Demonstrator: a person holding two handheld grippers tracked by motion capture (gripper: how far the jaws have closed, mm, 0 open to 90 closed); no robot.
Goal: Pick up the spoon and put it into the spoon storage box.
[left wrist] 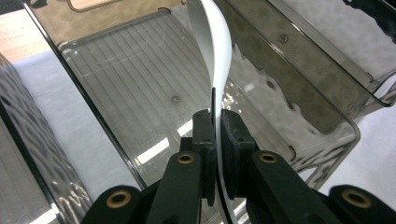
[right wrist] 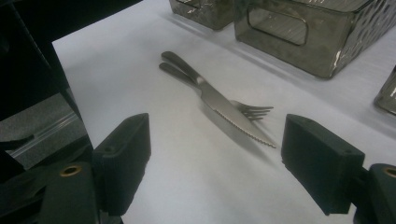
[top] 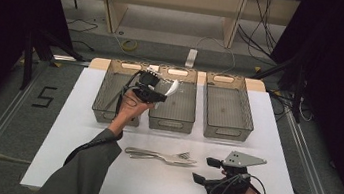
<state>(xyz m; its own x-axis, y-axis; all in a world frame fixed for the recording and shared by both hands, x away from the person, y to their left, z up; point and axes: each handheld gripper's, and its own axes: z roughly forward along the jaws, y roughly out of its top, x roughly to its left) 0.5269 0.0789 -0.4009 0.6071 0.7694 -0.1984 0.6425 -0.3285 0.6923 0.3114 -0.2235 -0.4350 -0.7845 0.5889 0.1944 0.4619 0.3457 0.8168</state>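
My left gripper (top: 161, 94) hangs over the left edge of the middle grey bin (top: 171, 123) and is shut on a white plastic spoon (top: 173, 87). In the left gripper view the jaws (left wrist: 215, 128) pinch the spoon (left wrist: 212, 46) by its handle, with the bowl end pointing up and away above the bin floor (left wrist: 135, 84). A steel knife (top: 152, 154) and fork (top: 179, 157) lie side by side on the white table near its front. My right gripper (top: 204, 170) rests just right of them, open and holding nothing. In the right gripper view the knife (right wrist: 224, 109) and fork (right wrist: 256, 111) lie ahead of the spread jaws (right wrist: 215, 156).
Three translucent grey bins stand in a row at the back of the table: left bin (top: 107, 111), middle one, right bin (top: 226, 129). Bin corners (right wrist: 299, 32) appear beyond the cutlery. The white table top (top: 273, 155) ends in dark floor and metal rails on both sides.
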